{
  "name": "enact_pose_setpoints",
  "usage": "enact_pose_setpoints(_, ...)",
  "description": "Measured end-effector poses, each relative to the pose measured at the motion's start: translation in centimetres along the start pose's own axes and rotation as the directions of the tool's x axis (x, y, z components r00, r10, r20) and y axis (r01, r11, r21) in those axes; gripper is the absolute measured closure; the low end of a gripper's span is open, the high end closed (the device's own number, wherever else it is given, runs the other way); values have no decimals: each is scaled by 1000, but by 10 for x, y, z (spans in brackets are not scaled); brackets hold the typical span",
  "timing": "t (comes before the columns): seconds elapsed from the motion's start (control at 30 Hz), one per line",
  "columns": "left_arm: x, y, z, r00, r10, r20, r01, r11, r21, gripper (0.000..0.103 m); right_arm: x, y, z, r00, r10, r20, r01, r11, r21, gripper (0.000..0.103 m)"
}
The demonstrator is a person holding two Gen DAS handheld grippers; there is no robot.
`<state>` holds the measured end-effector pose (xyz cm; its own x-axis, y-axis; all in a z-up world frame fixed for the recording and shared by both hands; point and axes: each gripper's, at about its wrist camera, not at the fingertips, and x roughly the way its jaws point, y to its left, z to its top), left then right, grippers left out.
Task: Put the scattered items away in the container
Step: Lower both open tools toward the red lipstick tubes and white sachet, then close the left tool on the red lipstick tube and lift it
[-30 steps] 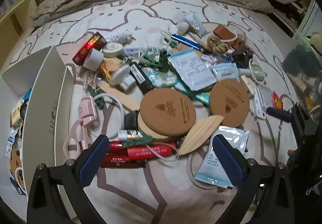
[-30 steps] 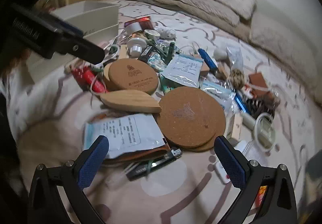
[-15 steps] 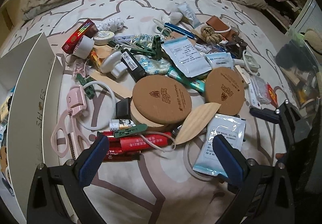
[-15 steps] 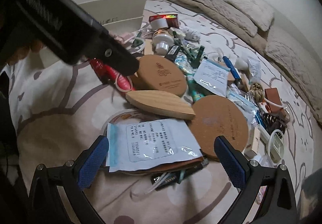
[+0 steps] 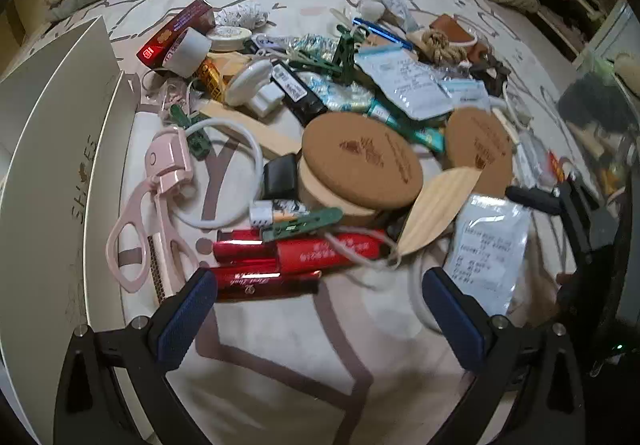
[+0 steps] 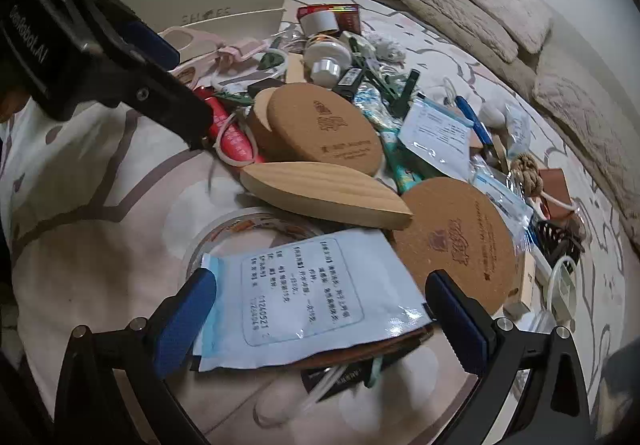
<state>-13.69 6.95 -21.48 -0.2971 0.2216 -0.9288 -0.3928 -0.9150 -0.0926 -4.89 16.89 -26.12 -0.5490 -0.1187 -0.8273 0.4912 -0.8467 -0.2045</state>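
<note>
A heap of small items is seen scattered over a patterned bedspread (image 5: 288, 345), and the white container (image 5: 52, 181) marked "SHOES" is stood at the left edge of the left wrist view, just beside the heap. The left gripper (image 5: 320, 309) is held wide open with nothing between its blue pads, just short of the red tubes (image 5: 280, 257), which are laid side by side at the near edge of the heap. Pink scissors (image 5: 152, 213) and a white cable loop (image 5: 236, 173) are shown between the tubes and the container. A cork coaster (image 5: 360, 161) is stacked on a wooden disc, and a leaf-shaped wooden piece (image 5: 440, 205) is leaned against it.

Only in the right wrist view is the printed face of the foil pouch (image 6: 304, 293) seen close up: it is spread directly between the fingers of the right gripper (image 6: 320, 309), whose jaws are wide apart and are not closed on it. A clear tape ring (image 6: 240, 229) partly covered by the pouch is shown there, as are dark flat items under its near edge. The second cork coaster (image 6: 460, 237) is lying just beside the pouch. The left gripper is caught from the side in that view, at upper left, above the red tubes, with the container behind it. In the left view the right gripper appears only as a dark shape at the right edge
</note>
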Motion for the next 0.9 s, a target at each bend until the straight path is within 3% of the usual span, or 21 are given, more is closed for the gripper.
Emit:
enact_pose_setpoints(0.33,33,12,-10,993,96,-63,-96,995,-1,0,8,0,1,1000,3,-15,-3,1000,26,0)
enact_pose_setpoints(0.5,47,17,-11,990,117,-77,-119,993,-15,0,11,-3,5,997,12,-72,-7,997,75,0)
enact_pose_setpoints(0.67,52,19,-4,989,132,-63,-135,990,-42,0,6,2,4,997,-8,-83,10,1000,23,0)
enact_pose_setpoints(0.8,53,20,-5,990,132,-46,-133,991,-29,2,-5,3,0,998,-14,-68,13,1000,-12,8)
enact_pose_setpoints(0.9,49,20,-7,990,133,-36,-134,991,-11,13,-12,1,-2,998,-30,-48,28,999,-43,21)
